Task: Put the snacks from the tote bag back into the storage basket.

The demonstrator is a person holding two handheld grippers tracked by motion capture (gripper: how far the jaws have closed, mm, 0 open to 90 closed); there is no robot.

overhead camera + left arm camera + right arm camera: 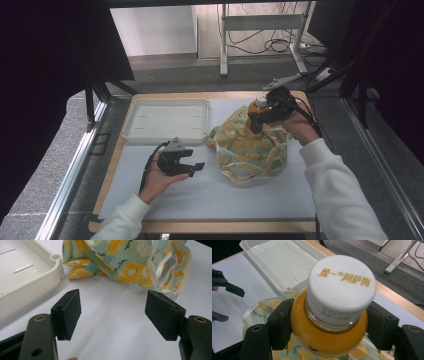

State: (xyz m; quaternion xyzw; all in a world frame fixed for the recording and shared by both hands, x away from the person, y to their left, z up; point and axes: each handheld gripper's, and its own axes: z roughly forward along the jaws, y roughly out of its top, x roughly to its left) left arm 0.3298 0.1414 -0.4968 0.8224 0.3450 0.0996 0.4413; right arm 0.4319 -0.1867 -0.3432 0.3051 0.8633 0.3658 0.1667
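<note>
Orange drink bottle (329,322), clamped at its shoulder by the right gripper (264,116) above the printed cloth bag (248,146) near the table's far right corner, should come straight up clear of the folds, the left gripper (192,166) idle and spread over the white mat (220,192), grey floor (200,75) beyond.

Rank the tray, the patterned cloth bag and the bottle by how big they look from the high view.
1. White tray, slightly larger than the bag; it lies farther away, so probably truly larger.
2. Patterned cloth bag.
3. Orange bottle, smallest, partly hidden.
</note>
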